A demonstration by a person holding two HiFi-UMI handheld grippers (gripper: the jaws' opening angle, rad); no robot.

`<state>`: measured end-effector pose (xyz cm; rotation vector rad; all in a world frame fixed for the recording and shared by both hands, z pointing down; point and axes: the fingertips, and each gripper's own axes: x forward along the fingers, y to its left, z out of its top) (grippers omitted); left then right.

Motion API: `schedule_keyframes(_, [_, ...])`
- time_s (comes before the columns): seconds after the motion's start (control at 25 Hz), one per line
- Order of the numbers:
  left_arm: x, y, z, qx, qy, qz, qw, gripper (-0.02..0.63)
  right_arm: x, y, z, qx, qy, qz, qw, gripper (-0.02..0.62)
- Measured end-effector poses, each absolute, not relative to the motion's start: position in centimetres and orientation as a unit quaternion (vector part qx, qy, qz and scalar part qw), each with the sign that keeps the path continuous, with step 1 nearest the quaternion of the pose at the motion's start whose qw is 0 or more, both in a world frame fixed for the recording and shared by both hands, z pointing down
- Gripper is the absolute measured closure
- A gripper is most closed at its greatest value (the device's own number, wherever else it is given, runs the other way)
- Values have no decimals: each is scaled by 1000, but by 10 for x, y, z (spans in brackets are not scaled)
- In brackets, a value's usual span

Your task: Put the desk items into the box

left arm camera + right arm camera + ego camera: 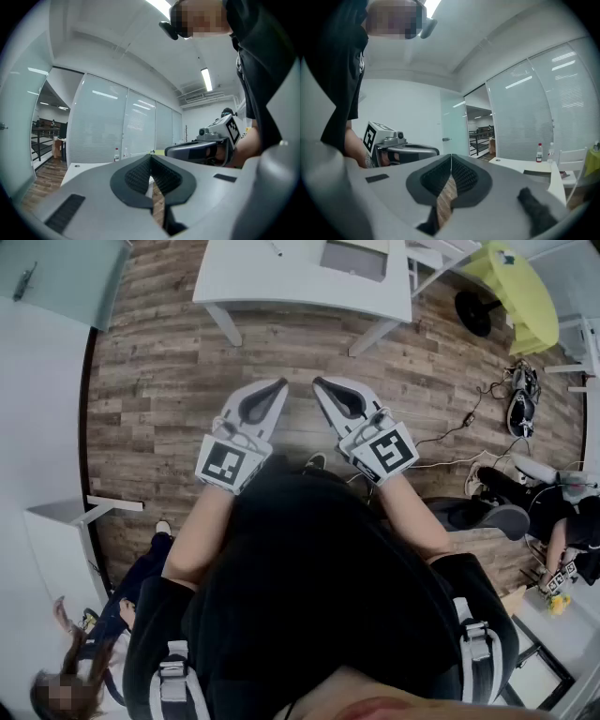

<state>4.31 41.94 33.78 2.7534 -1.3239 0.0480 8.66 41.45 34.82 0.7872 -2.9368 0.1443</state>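
Here the left claw point(278, 384) and the right claw point(320, 382) are both held in front of the person's body, above the wooden floor point(159, 371). Their tips are near each other but apart. In the left gripper view the two jaws of the left claw are pressed together at the tip, and nothing is between them. In the right gripper view the right claw is the same, closed and empty. The white bench point(272, 282) stands ahead, well apart from both claws. On it lies a grey flat thing point(354, 259); I cannot tell if this is the box. In the right gripper view a small bottle with a red cap point(539, 153) stands on a white bench
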Motion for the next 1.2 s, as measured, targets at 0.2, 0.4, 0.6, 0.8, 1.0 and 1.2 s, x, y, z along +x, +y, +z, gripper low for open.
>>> schedule_keyframes(0.2, [37, 416, 339, 901, -432, 18, 39, 595, 79, 411, 350, 259, -963, 50, 51, 575])
schedule_keyframes(0.4, [24, 415, 341, 898, -437, 17, 42, 595, 66, 410, 351, 251, -965, 57, 49, 575])
schedule_keyframes(0.6, [4, 412, 346, 897, -439, 29, 52, 595, 45, 406, 351, 244, -967, 60, 51, 575])
schedule_keyframes(0.8, [-21, 411, 348, 893, -445, 34, 56, 595, 20, 404, 351, 237, -968, 58, 56, 575])
schedule_keyframes(1.0, [-49, 410, 345, 892, -449, 30, 52, 595, -10, 402, 353, 234, -969, 56, 62, 575])
schedule_keyframes(1.2, [-78, 405, 346, 891, -449, 27, 52, 595, -41, 398, 353, 232, -969, 52, 66, 575])
